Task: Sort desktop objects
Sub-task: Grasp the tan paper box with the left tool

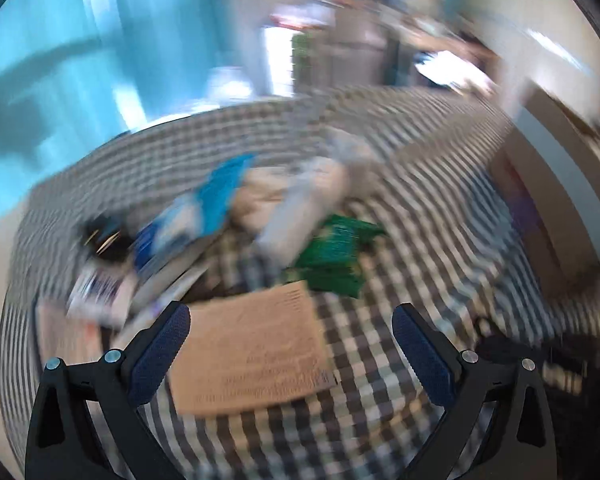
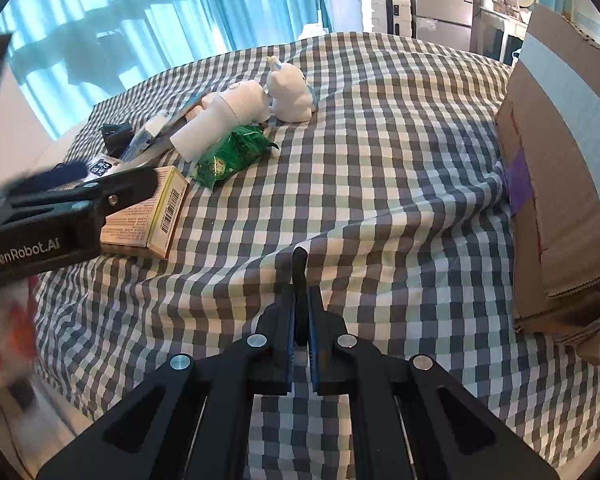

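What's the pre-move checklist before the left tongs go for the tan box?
1. Left tongs open: ok, nothing between the pads.
2. Tan box in front of them, flat on the checked cloth: ok.
3. Box clear of green packet: ok, a gap shows.
4. Left view sharp enough to aim: not ok, blurred.
5. Right tongs shut, out of the way: ok.
6. Cardboard carton open: cannot tell.

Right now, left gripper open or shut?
Open. The left gripper shows its blue pads spread wide apart, the tan box below, ungripped.
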Action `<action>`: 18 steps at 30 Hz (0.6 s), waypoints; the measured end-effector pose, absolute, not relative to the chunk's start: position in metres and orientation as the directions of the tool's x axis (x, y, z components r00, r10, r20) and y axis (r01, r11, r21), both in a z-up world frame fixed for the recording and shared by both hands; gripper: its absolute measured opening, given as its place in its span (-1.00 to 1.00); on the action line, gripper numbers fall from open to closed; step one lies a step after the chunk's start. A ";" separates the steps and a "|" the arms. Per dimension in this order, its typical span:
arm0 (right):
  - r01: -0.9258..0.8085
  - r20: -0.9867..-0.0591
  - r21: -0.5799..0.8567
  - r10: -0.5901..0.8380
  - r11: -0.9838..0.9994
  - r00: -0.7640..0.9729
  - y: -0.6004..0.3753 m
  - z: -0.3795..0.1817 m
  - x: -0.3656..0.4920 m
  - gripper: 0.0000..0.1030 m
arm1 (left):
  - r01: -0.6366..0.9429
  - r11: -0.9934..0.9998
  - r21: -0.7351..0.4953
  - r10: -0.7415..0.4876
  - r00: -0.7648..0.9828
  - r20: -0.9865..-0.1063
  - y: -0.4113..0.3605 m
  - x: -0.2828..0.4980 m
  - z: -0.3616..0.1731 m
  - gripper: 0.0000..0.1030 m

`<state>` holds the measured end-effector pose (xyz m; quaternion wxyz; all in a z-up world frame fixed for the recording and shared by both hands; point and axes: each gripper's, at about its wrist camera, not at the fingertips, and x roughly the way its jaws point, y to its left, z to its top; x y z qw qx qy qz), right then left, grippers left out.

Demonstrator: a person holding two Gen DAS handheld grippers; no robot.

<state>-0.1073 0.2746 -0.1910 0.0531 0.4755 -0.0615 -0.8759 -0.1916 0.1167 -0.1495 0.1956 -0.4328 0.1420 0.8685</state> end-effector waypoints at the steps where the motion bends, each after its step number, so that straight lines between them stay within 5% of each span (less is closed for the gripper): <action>1: 0.034 -0.826 0.161 -0.154 -0.986 -0.542 0.275 -0.191 -0.107 -0.90 | -0.532 -0.842 0.089 0.244 -0.523 -0.817 0.117 -0.198 -0.150 1.00; 7: 0.020 -0.829 0.183 -0.166 -0.983 -0.534 0.276 -0.192 -0.108 -0.89 | -0.783 -0.618 0.074 0.337 -0.349 -0.874 0.113 -0.209 -0.155 1.00; 18: 0.002 -0.854 0.186 -0.162 -0.983 -0.494 0.275 -0.203 -0.114 -0.89 | -0.850 -0.503 0.154 0.148 -0.261 -0.954 0.128 -0.220 -0.220 1.00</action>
